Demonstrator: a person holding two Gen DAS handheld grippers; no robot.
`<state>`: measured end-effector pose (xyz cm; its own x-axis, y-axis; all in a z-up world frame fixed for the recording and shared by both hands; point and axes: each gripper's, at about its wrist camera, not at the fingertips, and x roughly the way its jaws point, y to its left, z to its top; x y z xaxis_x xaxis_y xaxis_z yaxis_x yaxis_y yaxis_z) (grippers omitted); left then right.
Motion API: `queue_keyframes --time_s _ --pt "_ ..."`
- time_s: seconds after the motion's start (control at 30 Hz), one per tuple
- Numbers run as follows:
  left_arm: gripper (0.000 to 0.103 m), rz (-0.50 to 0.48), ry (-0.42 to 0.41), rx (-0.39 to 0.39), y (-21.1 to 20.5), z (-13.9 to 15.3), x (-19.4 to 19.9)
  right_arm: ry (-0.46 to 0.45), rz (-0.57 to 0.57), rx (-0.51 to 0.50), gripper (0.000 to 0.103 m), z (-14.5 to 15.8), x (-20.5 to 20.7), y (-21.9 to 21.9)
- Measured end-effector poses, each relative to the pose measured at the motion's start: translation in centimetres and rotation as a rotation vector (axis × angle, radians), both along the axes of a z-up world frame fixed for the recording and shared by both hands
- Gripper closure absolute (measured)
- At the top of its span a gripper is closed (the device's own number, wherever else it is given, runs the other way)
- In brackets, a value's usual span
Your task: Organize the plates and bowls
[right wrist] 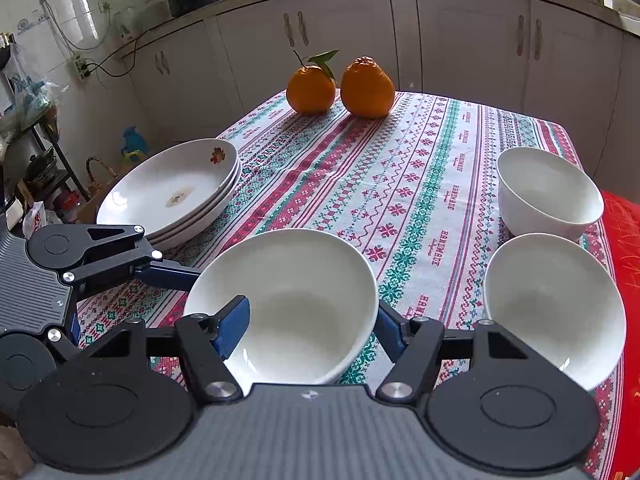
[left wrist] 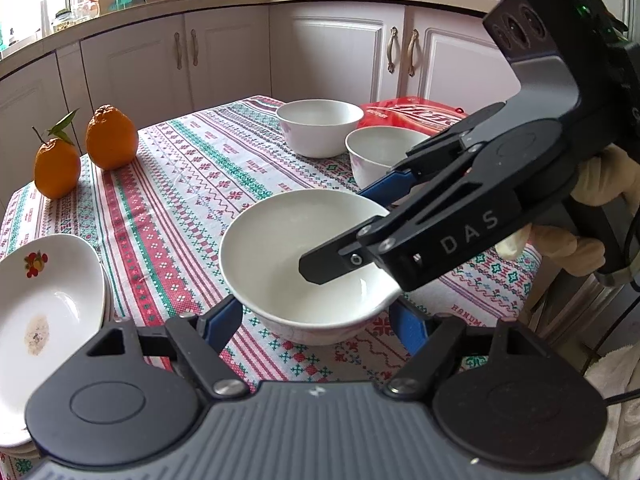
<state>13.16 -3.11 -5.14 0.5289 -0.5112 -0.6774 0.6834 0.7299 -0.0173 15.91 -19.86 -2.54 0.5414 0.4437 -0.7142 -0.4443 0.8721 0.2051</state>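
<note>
Left wrist view: the left gripper [left wrist: 316, 316] is spread wide, its blue fingers [left wrist: 222, 320] standing on either side of the near bowl [left wrist: 280, 256]. The bowl sits on the tablecloth [left wrist: 192, 184] between them; whether the pads touch its wall cannot be told. The right gripper [left wrist: 348, 232] reaches in from the right. One black finger lies inside the bowl over the rim, the other blue finger runs outside behind the rim, so the rim sits between them; a firm pinch cannot be confirmed. A gloved hand [left wrist: 592, 208] holds its handle. Behind stand two more bowls, the far bowl [left wrist: 320, 126] and the side bowl [left wrist: 380, 156], just beside each other, with a red pack [left wrist: 412, 114] past them. At the left edge lies a stack of plates [left wrist: 48, 304], and two oranges [left wrist: 84, 152] stand at the far left corner.

Right wrist view: the right gripper [right wrist: 312, 330] straddles the near bowl [right wrist: 288, 300]; its left finger [right wrist: 232, 330] is inside the rim, the right one outside. The left gripper [right wrist: 168, 274] comes in from the left, one blue finger against the bowl's outer wall. The plates [right wrist: 172, 192] lie to the left, the side bowl [right wrist: 556, 304] and far bowl [right wrist: 548, 192] to the right, and the oranges [right wrist: 340, 86] at the far edge.
</note>
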Motion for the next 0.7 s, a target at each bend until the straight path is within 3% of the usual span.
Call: queue_keyframes --time_s 0.13,0.23,0.43,0.63,0.7 --pt "0.022 0.001 0.000 -0.002 0.0 0.0 0.0 0.000 -0.002 0.003 0.030 0.0 0.1 -0.1" --pt "0.014 0.007 -0.002 0.007 -0.1 -0.1 -0.1 -0.001 0.006 0.001 0.028 -0.1 0.0 0.0" --pt "0.010 0.000 0.003 -0.002 0.0 0.3 -0.4 -0.048 -0.001 -0.013 0.006 0.7 -0.9 -0.3" --pt "0.009 -0.011 -0.002 0.019 0.3 1.2 -1.3 -0.104 -0.019 -0.024 0.000 1.9 -2.4 -1.3" --pt "0.003 -0.014 -0.007 0.032 0.3 1.8 -1.6 -0.124 -0.036 -0.034 0.000 2.3 -3.0 -1.9"
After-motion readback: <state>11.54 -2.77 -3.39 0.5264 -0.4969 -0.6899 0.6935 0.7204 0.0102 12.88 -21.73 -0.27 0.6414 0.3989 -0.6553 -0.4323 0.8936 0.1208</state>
